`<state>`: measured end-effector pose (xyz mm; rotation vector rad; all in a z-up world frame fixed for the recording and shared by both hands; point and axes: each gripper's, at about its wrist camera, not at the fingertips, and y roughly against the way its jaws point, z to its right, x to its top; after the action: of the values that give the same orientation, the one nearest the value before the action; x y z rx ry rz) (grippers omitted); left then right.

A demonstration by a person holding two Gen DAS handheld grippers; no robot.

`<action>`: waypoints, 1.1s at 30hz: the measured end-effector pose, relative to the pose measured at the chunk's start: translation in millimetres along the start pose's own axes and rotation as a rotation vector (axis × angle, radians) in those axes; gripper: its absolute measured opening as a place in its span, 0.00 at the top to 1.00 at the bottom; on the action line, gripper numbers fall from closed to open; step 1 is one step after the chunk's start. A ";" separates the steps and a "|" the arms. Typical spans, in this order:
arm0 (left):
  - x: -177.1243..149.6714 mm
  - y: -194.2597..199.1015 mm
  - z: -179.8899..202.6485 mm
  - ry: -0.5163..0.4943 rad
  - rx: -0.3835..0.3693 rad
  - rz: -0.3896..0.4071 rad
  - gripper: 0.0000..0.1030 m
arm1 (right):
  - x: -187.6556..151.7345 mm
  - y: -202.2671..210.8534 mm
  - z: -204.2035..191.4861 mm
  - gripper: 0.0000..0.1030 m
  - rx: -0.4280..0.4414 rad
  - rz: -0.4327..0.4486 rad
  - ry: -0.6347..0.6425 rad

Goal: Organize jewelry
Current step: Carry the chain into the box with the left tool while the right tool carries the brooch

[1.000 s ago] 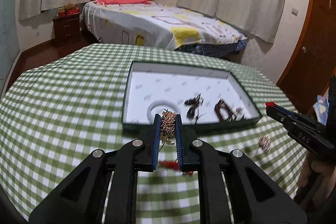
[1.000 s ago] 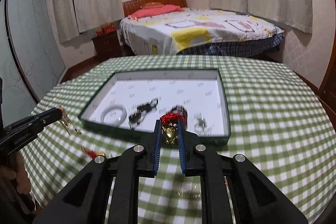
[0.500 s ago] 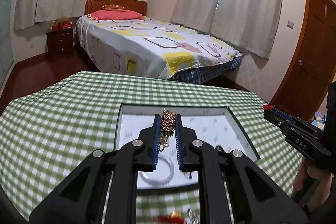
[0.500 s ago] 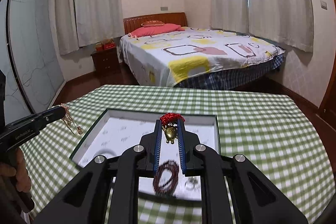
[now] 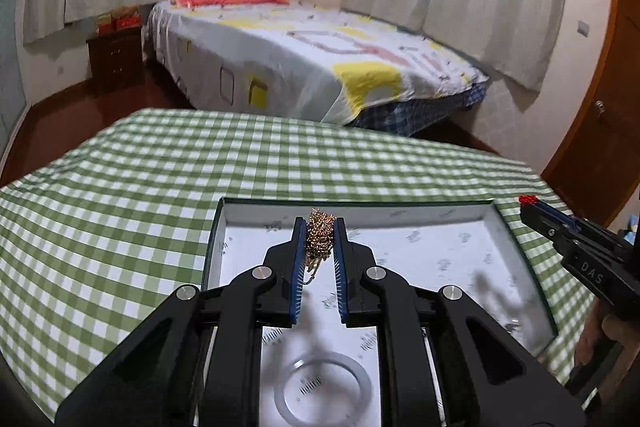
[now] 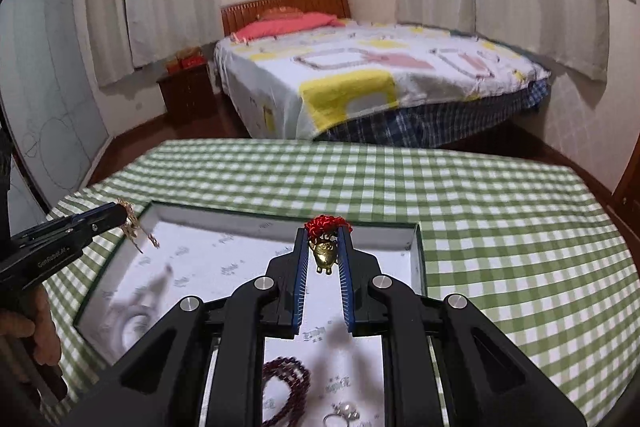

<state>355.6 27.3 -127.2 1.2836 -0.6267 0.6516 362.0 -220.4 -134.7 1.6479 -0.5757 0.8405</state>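
gold chain (image 5: pixel 320 233) clamped in left gripper (image 5: pixel 320 227); red-corded charm (image 6: pixel 326 247) pinched by right gripper (image 6: pixel 324 239).
tray (image 5: pixel 400 213) bangle (image 5: pixel 324 393) blurred, partly hidden behind fingers.

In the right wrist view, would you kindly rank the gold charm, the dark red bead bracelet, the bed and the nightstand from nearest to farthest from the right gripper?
1. Gold charm, clamped in the right gripper.
2. Dark red bead bracelet, in the box beneath it.
3. Bed, beyond the table.
4. Nightstand, far left by the headboard.
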 end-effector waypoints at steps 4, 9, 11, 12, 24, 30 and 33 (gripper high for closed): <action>0.5 -25.8 -9.6 0.016 0.011 -0.059 0.87 | -0.4 -26.3 2.8 0.85 -0.003 -0.077 0.002; 2.9 -48.8 -20.0 0.039 0.006 -0.136 0.87 | -1.1 -49.6 5.2 0.85 -0.003 -0.166 -0.007; 3.0 -55.7 -23.8 0.050 0.010 -0.163 0.87 | -1.6 -55.3 5.8 0.85 -0.009 -0.188 -0.005; 3.3 -58.4 -25.5 0.056 0.010 -0.172 0.87 | -1.8 -57.1 5.6 0.85 -0.013 -0.196 -0.003; -3.8 -76.1 -30.6 0.061 0.019 -0.253 0.82 | -6.5 -81.8 15.7 0.85 -0.028 -0.301 -0.034; -3.0 -74.3 -23.5 0.028 0.019 -0.238 0.57 | -4.2 -78.4 17.5 0.52 -0.034 -0.277 -0.046; -1.2 -69.5 -22.7 0.029 0.031 -0.210 0.48 | -1.8 -73.0 16.0 0.52 -0.043 -0.242 -0.031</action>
<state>407.7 38.4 -177.4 1.3455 -0.4522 0.5070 419.1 -218.6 -182.9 1.6547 -0.4025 0.6234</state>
